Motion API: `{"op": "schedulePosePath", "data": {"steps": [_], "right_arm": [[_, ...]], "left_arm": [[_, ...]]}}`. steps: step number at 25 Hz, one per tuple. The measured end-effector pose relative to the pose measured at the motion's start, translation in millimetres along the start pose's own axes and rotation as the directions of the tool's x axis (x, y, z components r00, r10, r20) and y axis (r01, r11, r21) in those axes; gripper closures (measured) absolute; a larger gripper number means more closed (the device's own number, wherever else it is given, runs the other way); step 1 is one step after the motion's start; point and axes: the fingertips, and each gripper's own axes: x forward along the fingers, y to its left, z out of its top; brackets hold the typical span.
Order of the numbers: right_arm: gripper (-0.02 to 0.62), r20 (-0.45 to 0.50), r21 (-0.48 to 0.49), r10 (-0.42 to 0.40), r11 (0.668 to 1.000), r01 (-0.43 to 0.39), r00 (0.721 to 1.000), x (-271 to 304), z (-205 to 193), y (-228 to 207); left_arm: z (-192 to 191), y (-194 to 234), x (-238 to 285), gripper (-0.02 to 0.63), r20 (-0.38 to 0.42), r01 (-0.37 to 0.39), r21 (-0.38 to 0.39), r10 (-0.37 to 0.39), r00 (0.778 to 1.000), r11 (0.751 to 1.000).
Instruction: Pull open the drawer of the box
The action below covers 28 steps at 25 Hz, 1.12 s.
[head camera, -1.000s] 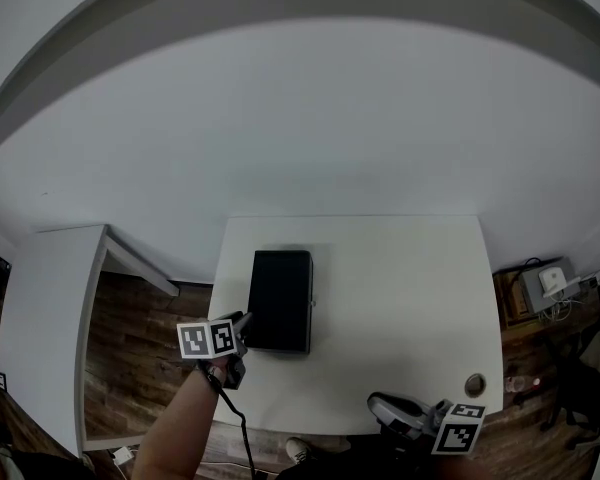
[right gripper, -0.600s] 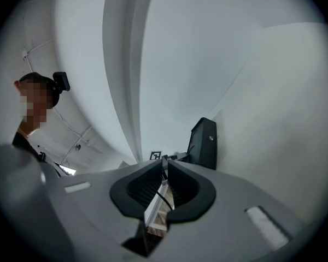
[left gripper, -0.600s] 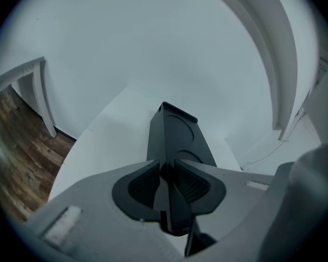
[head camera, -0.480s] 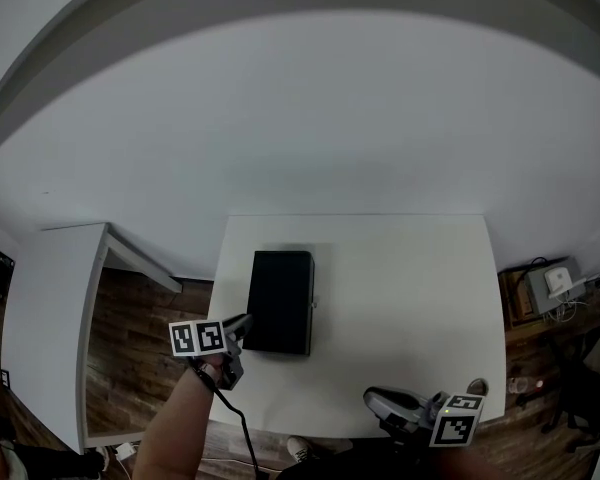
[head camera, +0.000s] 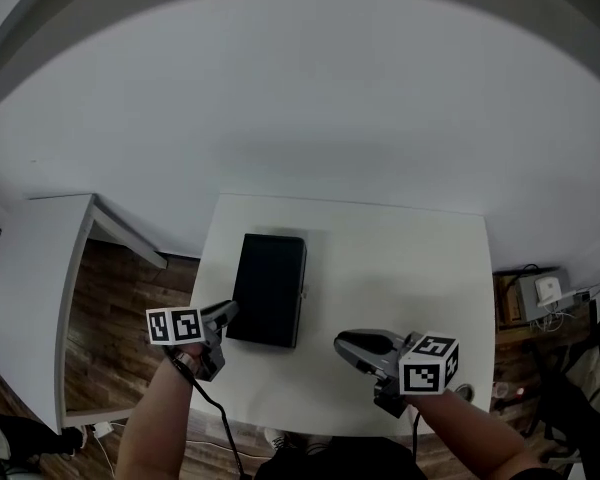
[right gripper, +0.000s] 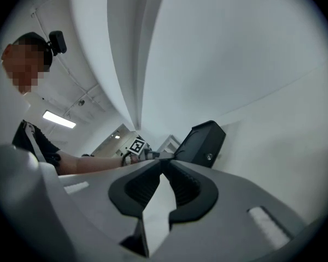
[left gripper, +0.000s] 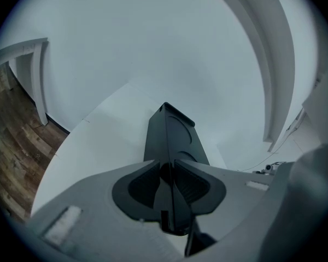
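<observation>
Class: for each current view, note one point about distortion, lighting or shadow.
Head view: the fisheye lens bows the straight edges of the white table; soft, even light leaves the black rectangular box almost shadowless. Left gripper view: a dark vignette rings the frame, and the box looks stretched lengthwise. Right gripper view: the same round vignette, plus a bright ceiling light strip glaring at left.
</observation>
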Motion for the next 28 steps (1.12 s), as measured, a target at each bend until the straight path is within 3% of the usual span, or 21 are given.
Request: {"op": "schedulePosePath", "data": {"steps": [3,6,8,11,14,19,21,28], "right_arm": [[0.537,-0.108,-0.174,-0.063,0.984,0.043,0.992,24,4,-27],[0.531,-0.224,-0.386,-0.140,0.922,0.045,0.964,51,1,-52],[0.514,-0.285,-0.533,-0.206,0.846,0.024,0.936,66,-1,-67],[0.503,-0.346,-0.712,-0.319,0.701,-0.026,0.882,86,-9,-90],[0.502,-0.390,-0.779,-0.364,0.620,-0.092,0.845,101,-20,-105],[0.485,-0.436,-0.836,-0.391,0.510,-0.204,0.810,118,-32,-112],[0.485,-0.440,-0.845,-0.400,0.487,-0.220,0.804,121,-34,-114],[0.489,-0.467,-0.841,-0.404,0.477,-0.254,0.787,128,-40,-121]], "left_arm": [[2,-1,1,0.514,0.016,-0.006,0.014,0.006,1.000,1.000],[1,-1,0,0.512,0.027,-0.016,0.013,0.015,1.000,1.000],[1,-1,0,0.514,0.031,-0.018,0.009,0.018,0.999,1.000],[0,-2,0,0.512,0.039,-0.015,0.000,0.015,0.999,1.000],[0,-2,-1,0.512,0.056,-0.013,-0.015,0.014,0.998,1.000],[1,-2,-1,0.512,0.056,-0.016,-0.010,0.017,0.998,1.000],[0,-3,-1,0.512,0.057,-0.017,-0.012,0.017,0.998,1.000],[-2,-3,-3,0.512,0.061,-0.028,-0.016,0.029,0.998,0.999]]}}
